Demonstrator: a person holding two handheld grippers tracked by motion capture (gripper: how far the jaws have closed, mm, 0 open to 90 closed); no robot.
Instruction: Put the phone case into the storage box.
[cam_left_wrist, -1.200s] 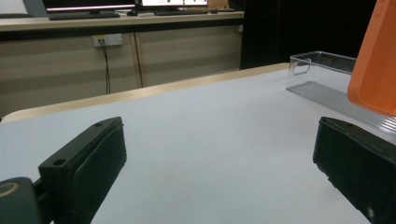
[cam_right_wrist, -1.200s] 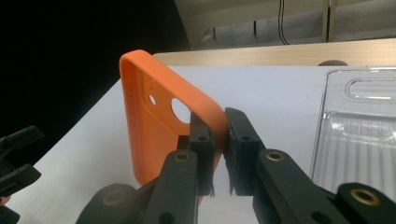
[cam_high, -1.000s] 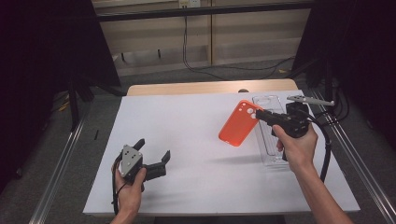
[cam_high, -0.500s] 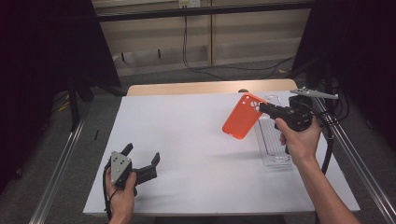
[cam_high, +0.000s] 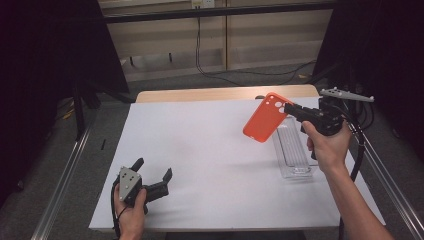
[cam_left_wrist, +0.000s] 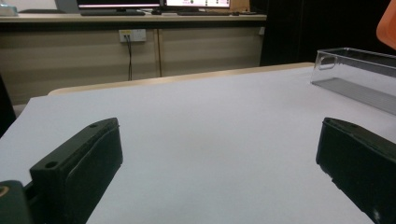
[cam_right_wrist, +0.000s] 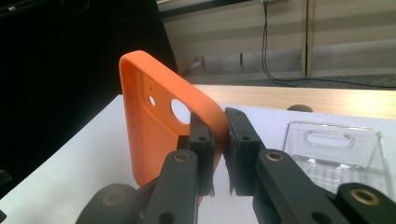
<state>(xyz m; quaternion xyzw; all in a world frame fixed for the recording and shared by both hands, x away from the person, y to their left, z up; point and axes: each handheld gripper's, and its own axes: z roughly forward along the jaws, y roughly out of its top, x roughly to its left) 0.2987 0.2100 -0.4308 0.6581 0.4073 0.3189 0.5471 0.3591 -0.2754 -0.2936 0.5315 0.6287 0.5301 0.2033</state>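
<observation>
Orange phone case pinched upright in right tool.

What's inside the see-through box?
The clear box on the white table looks empty. The orange phone case, lifted by the right tool, covers its far corner.

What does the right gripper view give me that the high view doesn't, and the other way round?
Right gripper view alone: the case's hollow inside and the jaws pinching its edge beside the round camera hole. High view alone: the left gripper, open, low over the white table near the front edge, and both forearms. Both: the orange case held clear of the table in the right gripper, and the clear tray on the table beside it.
</observation>
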